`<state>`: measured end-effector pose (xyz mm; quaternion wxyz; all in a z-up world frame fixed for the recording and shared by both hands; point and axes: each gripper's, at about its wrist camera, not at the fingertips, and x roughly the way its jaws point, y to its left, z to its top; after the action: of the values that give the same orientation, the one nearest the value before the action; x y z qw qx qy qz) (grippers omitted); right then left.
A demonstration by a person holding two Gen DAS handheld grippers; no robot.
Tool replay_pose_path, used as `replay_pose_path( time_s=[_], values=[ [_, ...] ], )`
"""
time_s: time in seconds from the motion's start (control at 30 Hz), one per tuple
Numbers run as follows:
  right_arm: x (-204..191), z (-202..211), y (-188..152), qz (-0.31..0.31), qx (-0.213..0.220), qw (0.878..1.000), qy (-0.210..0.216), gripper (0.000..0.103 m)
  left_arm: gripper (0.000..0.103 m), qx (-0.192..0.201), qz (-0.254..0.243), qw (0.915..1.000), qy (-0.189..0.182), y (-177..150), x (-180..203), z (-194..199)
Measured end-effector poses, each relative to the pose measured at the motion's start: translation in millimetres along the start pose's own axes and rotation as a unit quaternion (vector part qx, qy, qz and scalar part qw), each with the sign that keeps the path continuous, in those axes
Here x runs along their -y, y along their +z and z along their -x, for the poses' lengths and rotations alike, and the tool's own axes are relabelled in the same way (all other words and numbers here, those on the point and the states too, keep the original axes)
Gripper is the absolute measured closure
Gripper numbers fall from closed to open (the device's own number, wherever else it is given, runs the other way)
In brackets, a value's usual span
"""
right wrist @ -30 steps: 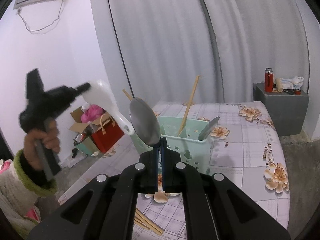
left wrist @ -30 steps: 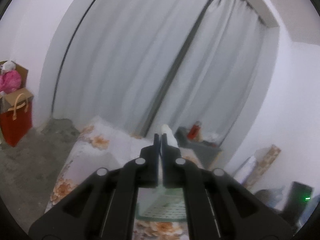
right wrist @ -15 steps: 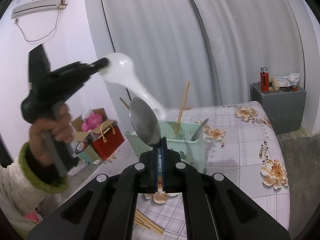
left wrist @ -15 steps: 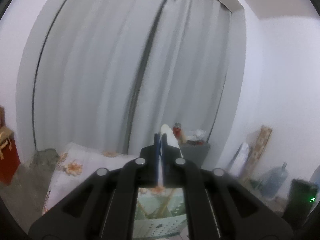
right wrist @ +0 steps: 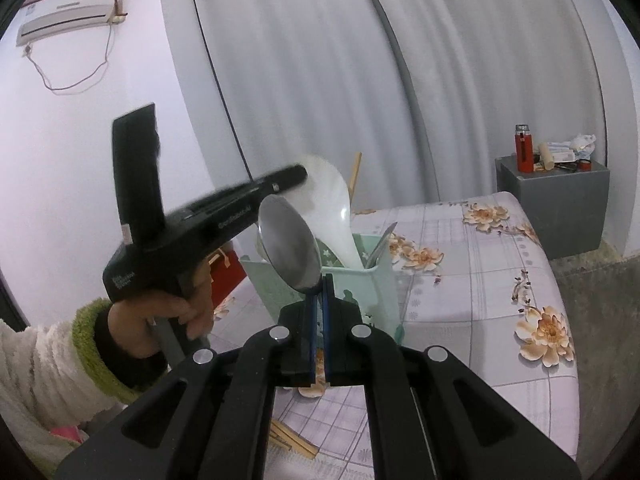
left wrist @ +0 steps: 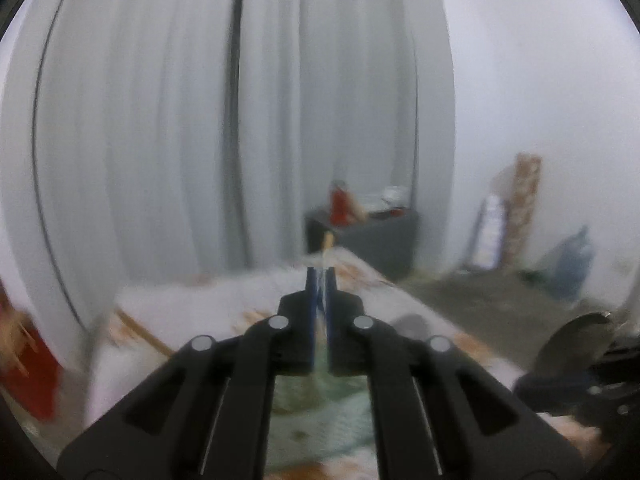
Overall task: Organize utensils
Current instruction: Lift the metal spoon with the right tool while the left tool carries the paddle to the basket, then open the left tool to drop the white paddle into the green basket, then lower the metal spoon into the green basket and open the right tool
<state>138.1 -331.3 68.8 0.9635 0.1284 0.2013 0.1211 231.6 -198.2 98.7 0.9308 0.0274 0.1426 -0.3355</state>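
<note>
In the right wrist view my left gripper (right wrist: 298,171) is shut on a large white spoon (right wrist: 334,216), whose handle end dips into the mint green utensil basket (right wrist: 360,292). My right gripper (right wrist: 319,280) is shut on a metal spoon (right wrist: 290,242), bowl up, just in front of the basket. A wooden chopstick (right wrist: 354,172) and a metal utensil (right wrist: 382,240) stand in the basket. The left wrist view is blurred; its gripper (left wrist: 319,276) is nearly closed above the basket (left wrist: 332,408), and the metal spoon (left wrist: 576,344) shows at the right.
The table (right wrist: 480,280) has a floral checked cloth. Loose chopsticks (right wrist: 292,442) lie at its near edge. A grey cabinet (right wrist: 554,204) with a red flask (right wrist: 524,154) stands at the back right. A red bag (right wrist: 226,276) sits on the floor to the left.
My left gripper has swung the white spoon rightward and down, so its handle end now enters the basket. The right gripper has held the metal spoon nearly still.
</note>
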Motion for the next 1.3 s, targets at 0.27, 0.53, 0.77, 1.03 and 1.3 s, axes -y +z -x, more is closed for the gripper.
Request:
replay_pose_path(
  time_s=[0.27, 0.53, 0.77, 1.03, 1.3],
  values=[
    [-8, 1, 6, 0.01, 0.001, 1.0, 0.003, 0.101, 0.064, 0.035, 0.162, 0.9844, -0.059, 8, -67, 59],
    [-36, -10, 26, 0.036, 0.01, 0.999, 0.035, 0.101, 0.035, 0.009, 0.178, 0.9839, 0.007, -43, -111, 134],
    [-71, -33, 52, 0.076, 0.018, 0.995, 0.066, 0.101, 0.026, -0.055, 0.227, 0.9688, 0.082, -122, -146, 179],
    [-104, -67, 75, 0.125, 0.019, 0.989, 0.074, 0.101, 0.023, -0.06, 0.246, 0.9584, 0.131, -150, -159, 209],
    [-113, -79, 81, 0.128, 0.01, 0.988, 0.08, 0.101, 0.023, -0.052, 0.265, 0.9533, 0.135, -157, -171, 216]
  ],
)
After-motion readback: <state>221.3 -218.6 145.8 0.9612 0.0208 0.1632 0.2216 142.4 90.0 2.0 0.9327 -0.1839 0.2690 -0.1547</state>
